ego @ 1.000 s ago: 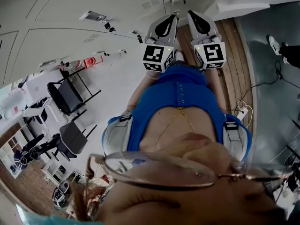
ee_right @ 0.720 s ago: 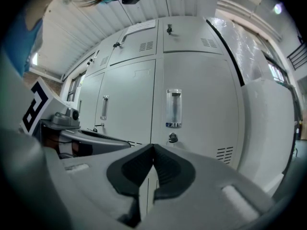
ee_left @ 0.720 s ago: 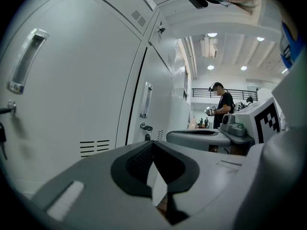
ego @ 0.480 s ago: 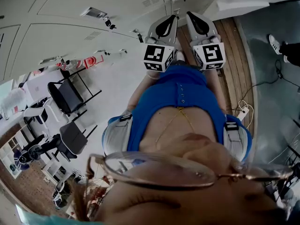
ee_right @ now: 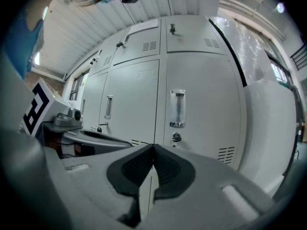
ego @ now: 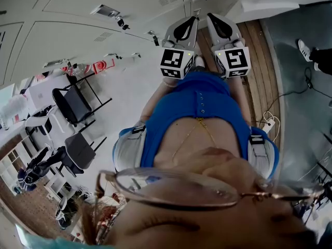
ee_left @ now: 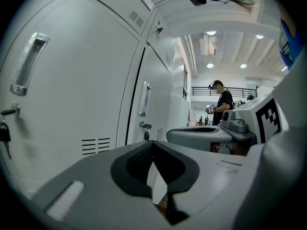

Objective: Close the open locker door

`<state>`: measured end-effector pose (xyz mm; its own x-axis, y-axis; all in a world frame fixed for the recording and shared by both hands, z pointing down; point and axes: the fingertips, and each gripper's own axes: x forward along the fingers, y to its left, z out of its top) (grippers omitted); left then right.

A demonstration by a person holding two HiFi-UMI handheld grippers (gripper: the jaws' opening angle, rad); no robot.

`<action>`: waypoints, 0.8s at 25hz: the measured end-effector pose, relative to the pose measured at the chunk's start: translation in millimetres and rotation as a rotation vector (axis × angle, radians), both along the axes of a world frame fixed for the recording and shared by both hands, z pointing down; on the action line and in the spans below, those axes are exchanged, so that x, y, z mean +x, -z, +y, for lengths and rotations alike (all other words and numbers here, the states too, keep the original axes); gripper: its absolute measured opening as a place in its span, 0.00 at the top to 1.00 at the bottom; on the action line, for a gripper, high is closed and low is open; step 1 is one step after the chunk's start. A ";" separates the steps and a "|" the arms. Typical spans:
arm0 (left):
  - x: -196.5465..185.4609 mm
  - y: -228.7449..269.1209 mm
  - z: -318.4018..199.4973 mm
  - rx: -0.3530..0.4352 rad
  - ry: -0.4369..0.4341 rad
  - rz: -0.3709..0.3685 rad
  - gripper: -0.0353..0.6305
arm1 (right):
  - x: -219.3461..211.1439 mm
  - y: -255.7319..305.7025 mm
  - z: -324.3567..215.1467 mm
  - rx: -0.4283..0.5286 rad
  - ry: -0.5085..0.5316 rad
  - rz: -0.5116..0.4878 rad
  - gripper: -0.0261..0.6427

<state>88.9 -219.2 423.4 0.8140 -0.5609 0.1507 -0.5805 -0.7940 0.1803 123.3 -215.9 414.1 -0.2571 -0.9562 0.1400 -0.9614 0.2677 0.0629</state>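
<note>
Both claws are pinched shut with nothing in them. The right gripper (ee_right: 153, 146) faces the grey locker bank (ee_right: 139, 44). A door (ee_right: 204, 95) with a clear handle (ee_right: 177, 108) stands at its twelve o'clock, apart from the pads, and looks flush. From the left gripper (ee_left: 152, 143) the lockers run off at nine to eleven o'clock. A dark seam (ee_left: 135, 95) parts the nearest door (ee_left: 72, 80) from the next, but I cannot tell whether it stands ajar.
</note>
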 end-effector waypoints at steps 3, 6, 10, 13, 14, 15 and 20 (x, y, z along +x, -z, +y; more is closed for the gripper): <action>0.6 -0.4 0.2 0.000 -0.001 -0.002 0.95 | -0.8 -0.8 0.0 -0.006 0.005 0.004 0.96; 1.1 -0.9 0.5 0.001 -0.001 -0.006 0.95 | -1.5 -0.4 0.2 -0.006 0.012 0.004 0.96; 0.7 -1.0 0.1 0.001 0.002 -0.007 0.95 | -1.5 -1.7 0.0 -0.009 0.014 0.006 0.96; 1.0 -0.5 0.3 0.001 0.005 -0.002 0.95 | -2.1 -1.4 -0.6 -0.010 0.022 0.008 0.96; 1.2 -0.6 0.4 0.002 0.006 -0.002 0.95 | -2.1 -1.1 -0.8 -0.010 0.023 0.007 0.96; 1.2 -0.9 0.5 0.001 0.007 -0.003 0.95 | -2.3 -1.0 -0.9 -0.009 0.025 0.007 0.96; 1.4 -1.8 0.1 0.000 0.013 -0.008 0.95 | -2.4 -2.4 0.1 -0.017 0.036 0.011 0.96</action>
